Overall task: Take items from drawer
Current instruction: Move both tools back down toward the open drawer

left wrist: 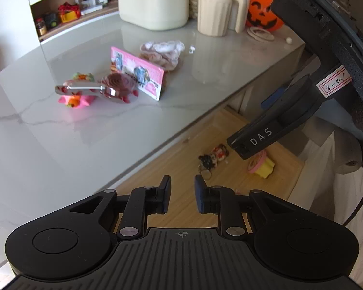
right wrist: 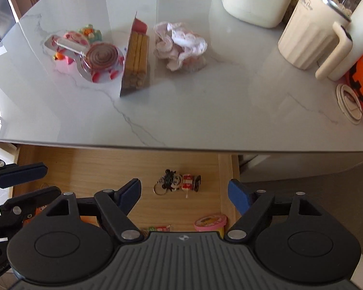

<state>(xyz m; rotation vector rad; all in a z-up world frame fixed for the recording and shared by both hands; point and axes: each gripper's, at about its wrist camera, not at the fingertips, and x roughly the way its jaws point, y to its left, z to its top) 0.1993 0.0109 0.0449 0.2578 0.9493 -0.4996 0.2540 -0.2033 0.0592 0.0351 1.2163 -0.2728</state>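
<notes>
right hand-held gripper lines up on keychain in open drawer

right hand-held gripper (right wrist: 184, 194) hangs over the open drawer (right wrist: 89, 166), jaws spread wide, nothing between them. spread likely set so both pads can drop either side of the figure keychain (right wrist: 179, 182), which lies flat on the drawer floor straight ahead of the gap. pink-lidded tub (right wrist: 210, 221) sits nearer the camera, just beside the drawer's right wall, and a small candy packet (right wrist: 158, 229) peeks out at the gripper body.

left hand-held gripper (left wrist: 182, 193) is also tilted down into the drawer, jaws partly apart and empty, probably waiting its turn on another item.

items already out are grouped on the marble surface (right wrist: 205, 111): pink toys (right wrist: 70, 46), swirl lollipop (right wrist: 101, 56), upright snack pack (right wrist: 136, 60), crumpled bag (right wrist: 181, 46). they stand well back from the edge, leaving the front free for more. drawer job looks partly done.
</notes>
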